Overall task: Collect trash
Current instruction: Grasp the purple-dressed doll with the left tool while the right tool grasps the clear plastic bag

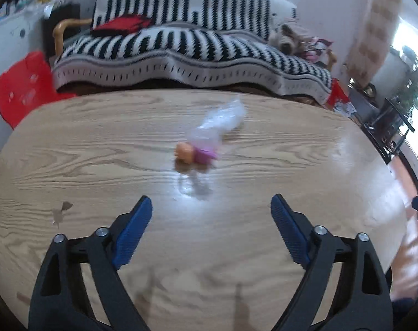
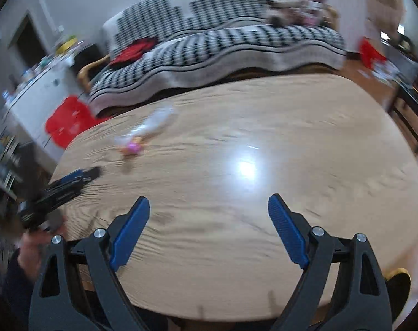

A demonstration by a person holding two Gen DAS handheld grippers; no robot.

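Observation:
A clear crumpled plastic bottle (image 1: pixel 214 127) with a pink label and an orange cap (image 1: pixel 184 153) lies on its side on the wooden table (image 1: pixel 98 143), a little beyond my left gripper (image 1: pixel 211 207). The left gripper is open and empty, its blue pads wide apart above the table. In the right wrist view the bottle (image 2: pixel 142 135) lies far to the left. My right gripper (image 2: pixel 209 207) is open and empty over the table's near part. The left gripper (image 2: pixel 71 182) shows at the left edge there.
A sofa with a black-and-white striped blanket (image 1: pixel 181 49) stands behind the table. A red plastic stool (image 1: pixel 21 85) stands at the left. A white cabinet (image 2: pixel 38 93) with clutter is further left. A dark rack (image 1: pixel 388 127) stands at the right.

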